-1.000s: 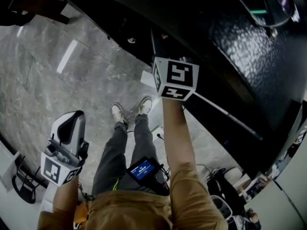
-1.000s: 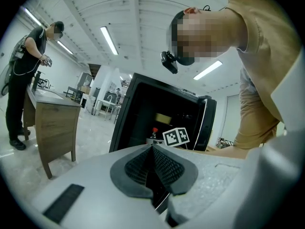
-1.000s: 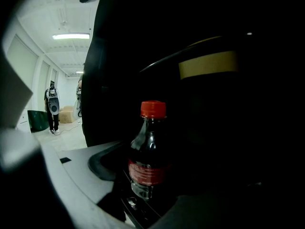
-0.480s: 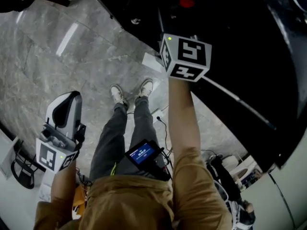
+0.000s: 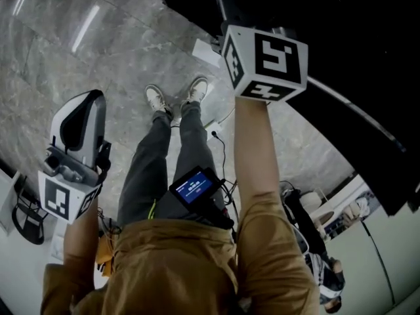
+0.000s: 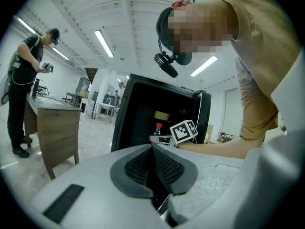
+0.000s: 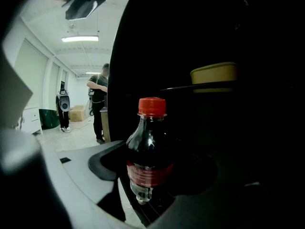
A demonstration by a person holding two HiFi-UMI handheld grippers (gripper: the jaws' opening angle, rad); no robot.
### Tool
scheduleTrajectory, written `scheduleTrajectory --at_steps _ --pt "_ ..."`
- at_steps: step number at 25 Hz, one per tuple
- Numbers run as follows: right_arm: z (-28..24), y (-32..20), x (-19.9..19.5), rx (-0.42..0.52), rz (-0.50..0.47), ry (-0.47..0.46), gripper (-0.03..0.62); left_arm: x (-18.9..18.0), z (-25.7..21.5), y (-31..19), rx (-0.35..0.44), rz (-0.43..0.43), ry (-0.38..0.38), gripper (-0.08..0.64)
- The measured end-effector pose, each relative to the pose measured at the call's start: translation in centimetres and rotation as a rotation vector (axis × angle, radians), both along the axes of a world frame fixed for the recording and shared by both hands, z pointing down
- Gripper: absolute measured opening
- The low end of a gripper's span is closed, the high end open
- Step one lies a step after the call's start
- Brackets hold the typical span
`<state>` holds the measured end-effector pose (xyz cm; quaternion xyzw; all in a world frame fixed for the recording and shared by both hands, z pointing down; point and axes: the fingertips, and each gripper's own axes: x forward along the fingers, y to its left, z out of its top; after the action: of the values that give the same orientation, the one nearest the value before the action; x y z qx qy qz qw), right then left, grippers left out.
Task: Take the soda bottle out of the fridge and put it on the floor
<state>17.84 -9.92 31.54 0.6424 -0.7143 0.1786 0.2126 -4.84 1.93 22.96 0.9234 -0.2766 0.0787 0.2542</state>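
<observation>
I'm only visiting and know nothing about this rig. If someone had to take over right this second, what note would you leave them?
Left gripper: shut, empty, held at the person's side.
Right gripper: inside the open fridge, jaws closed on the soda bottle, which is upright with its red cap on.
Done: the bottle looks gripped, but it is not out of the fridge yet.
Left to do: draw it out and stand it on the floor.

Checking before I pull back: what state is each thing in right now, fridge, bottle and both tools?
Fridge: open.
Soda bottle: upright, capped, inside the fridge.
Right tool: shut on the soda bottle.
Left tool: jaws together, empty.
</observation>
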Motion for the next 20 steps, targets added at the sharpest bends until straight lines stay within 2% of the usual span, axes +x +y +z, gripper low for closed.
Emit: scheduleTrajectory --at_steps 7,11,20 --pt "-1.0 2.6 -2.9 -0.014 -0.091 -0.024 0.291 0.1 2.0 0.6 -0.007 -0.007 0.002 0.0" --pt "-1.4 4.9 -4.5 -0.036 -0.135 -0.031 0.291 -0.2 3.0 0.2 0.02 0.015 -0.042 0.001" --pt "1.3 8.2 -6.6 -0.111 -0.198 -0.076 0.291 -0.3 5.0 0.6 0.008 0.007 -0.062 0.002"
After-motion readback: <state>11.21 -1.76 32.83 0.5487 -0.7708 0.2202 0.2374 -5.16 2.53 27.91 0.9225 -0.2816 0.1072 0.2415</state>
